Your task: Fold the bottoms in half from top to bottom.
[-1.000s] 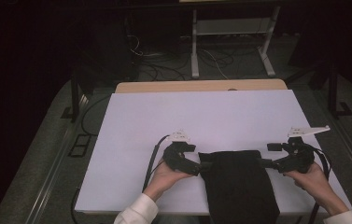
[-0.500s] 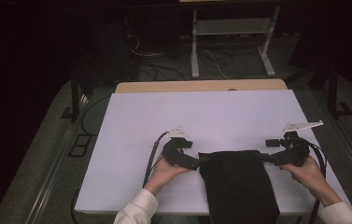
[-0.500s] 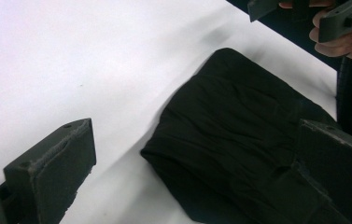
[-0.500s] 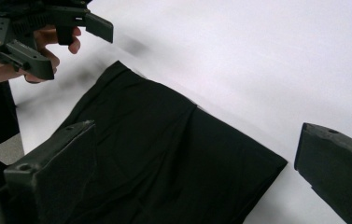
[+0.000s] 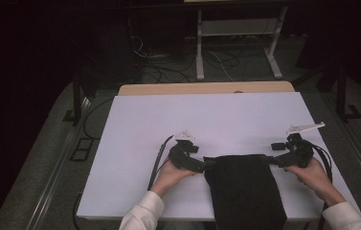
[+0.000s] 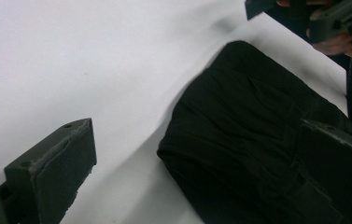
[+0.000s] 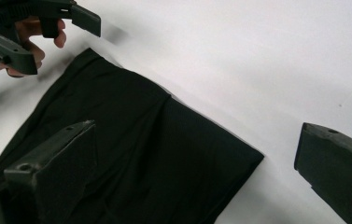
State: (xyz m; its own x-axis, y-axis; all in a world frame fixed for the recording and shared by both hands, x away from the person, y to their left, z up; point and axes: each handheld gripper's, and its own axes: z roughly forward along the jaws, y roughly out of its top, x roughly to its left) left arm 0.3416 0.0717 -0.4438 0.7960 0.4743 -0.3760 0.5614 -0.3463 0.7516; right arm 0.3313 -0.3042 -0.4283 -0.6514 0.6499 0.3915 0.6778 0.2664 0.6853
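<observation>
A black cloth (image 5: 242,187) lies on the white table (image 5: 207,120) and hangs over its near edge. My left gripper (image 5: 201,159) stands at the cloth's far left corner and my right gripper (image 5: 274,153) at its far right corner. In the left gripper view the left gripper (image 6: 197,177) is wide open, with the edge of the black cloth (image 6: 257,140) between its jaws. In the right gripper view the right gripper (image 7: 197,172) is wide open around a corner of the black cloth (image 7: 141,149). Neither gripper is closed on the fabric.
A wooden tabletop edge (image 5: 207,88) shows beyond the white sheet. Cables (image 5: 159,163) trail from both grippers across the table. Behind the table, a metal stand (image 5: 235,43) and cords sit on the dark floor. The other hand with its gripper (image 7: 24,28) appears far off in each gripper view.
Both grippers have shifted slightly away from the person, and the right one has moved a little inward. The cloth's far edge stays in about the same place.
</observation>
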